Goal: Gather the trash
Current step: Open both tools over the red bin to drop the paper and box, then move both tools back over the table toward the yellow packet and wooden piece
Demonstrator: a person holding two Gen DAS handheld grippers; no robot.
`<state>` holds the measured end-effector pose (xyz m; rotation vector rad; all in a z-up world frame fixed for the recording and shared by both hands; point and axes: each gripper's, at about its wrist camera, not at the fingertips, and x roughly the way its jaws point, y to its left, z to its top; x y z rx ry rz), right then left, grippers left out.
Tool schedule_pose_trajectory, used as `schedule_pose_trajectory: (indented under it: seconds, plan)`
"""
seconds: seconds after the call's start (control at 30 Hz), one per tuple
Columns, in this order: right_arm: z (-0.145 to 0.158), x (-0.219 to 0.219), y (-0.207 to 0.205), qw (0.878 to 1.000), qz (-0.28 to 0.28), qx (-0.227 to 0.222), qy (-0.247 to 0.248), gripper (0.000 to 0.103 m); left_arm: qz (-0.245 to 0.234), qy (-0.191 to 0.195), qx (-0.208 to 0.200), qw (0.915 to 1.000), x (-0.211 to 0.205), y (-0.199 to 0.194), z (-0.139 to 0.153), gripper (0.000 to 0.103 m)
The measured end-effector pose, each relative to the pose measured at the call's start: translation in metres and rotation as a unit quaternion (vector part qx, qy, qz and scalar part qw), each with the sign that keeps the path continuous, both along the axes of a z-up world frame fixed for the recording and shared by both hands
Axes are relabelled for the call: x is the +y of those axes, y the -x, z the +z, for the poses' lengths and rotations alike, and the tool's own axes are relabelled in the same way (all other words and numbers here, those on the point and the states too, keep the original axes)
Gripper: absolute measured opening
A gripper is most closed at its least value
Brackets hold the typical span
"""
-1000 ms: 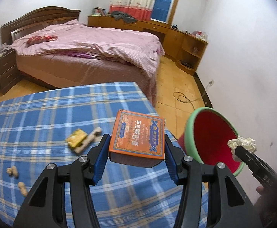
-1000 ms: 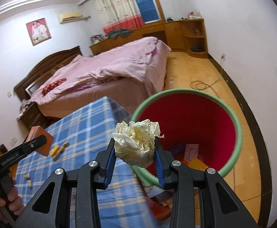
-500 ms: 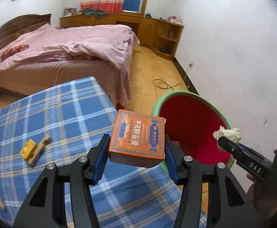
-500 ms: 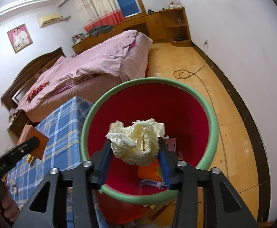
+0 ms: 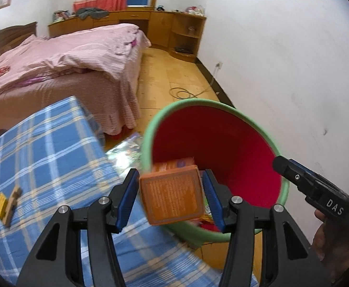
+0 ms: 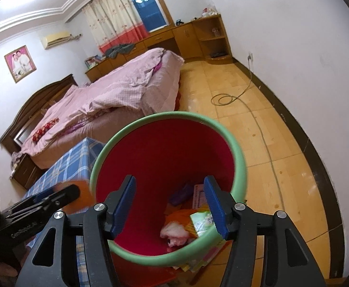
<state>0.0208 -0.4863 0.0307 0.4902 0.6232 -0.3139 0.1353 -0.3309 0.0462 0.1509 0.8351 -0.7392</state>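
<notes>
Trash, progress entry. Left wrist view: orange box (image 5: 172, 197) clamped between the blue pads of the left gripper (image 5: 171, 199), held over the near rim of the red bin (image 5: 224, 148) with its green lip; not yet let go, so this piece counts as pending. Blue checked cloth (image 5: 43, 157) on the table carries a yellow packet (image 5: 0, 206) touching a small wooden piece (image 5: 13, 202), both uncollected. Right gripper (image 5: 284, 165) enters from the right edge beside the bin rim, its tip bare. Right wrist view: right gripper (image 6: 169, 204) directly above the bin mouth, its jaws opening with nothing between them; bin (image 6: 169, 141) seen from above. Bin floor holds a pale crumpled wad (image 6: 174, 233), a green-white packet (image 6: 202, 222), orange wrapping and a purple item, all counted as collected. Left gripper (image 6: 62, 195) visible at lower left with a blurred orange shape at its tip. Judged standing: several pieces binned, one box about to be dropped, at least two table items left.
</notes>
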Motion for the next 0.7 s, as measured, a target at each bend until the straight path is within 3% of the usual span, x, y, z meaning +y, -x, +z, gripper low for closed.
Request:
schedule_pose_trajectory:
  seconds: [0.3,0.7]
  plan:
    - [-0.006,-0.009,0.008,1.000,-0.011,0.001,-0.010,0.060,-0.034,0.006,0.008,0.9994,-0.020,0.005,-0.002,0.060]
    - [-0.003,0.007,0.007,1.000,0.003,0.000,-0.016,0.061,0.026,0.002,0.013,0.9996,0.029,-0.006,0.001,0.060]
